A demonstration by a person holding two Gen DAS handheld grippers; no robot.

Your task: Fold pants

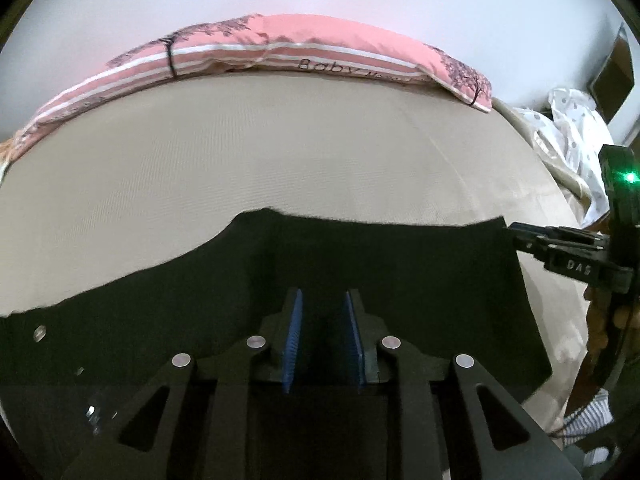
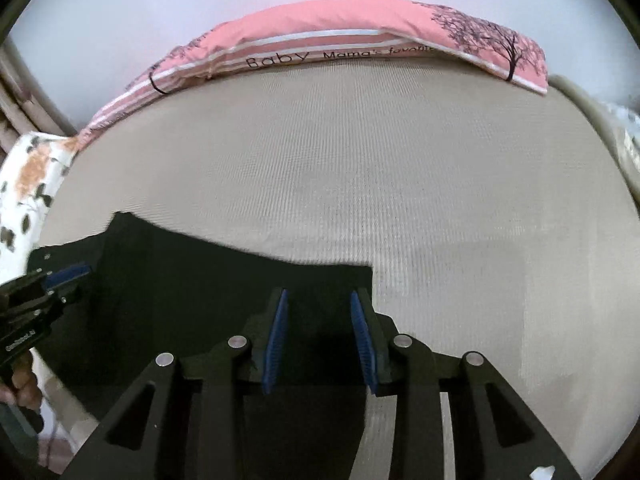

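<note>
Black pants (image 1: 360, 264) lie flat on the beige bed (image 1: 260, 152), near the front edge. My left gripper (image 1: 323, 300) is open, its blue pads apart over the middle of the cloth. My right gripper (image 2: 319, 300) is open too, over the pants (image 2: 200, 280) near their right edge and corner. The right gripper also shows in the left wrist view (image 1: 520, 238) at the cloth's far right corner. The left gripper shows at the left edge of the right wrist view (image 2: 74, 274). Neither gripper holds cloth.
A pink striped pillow (image 1: 280, 48) lies along the bed's far edge against the white wall. White dotted bedding (image 1: 576, 136) is bunched at the right of the bed. A floral cloth (image 2: 28, 184) hangs at the left.
</note>
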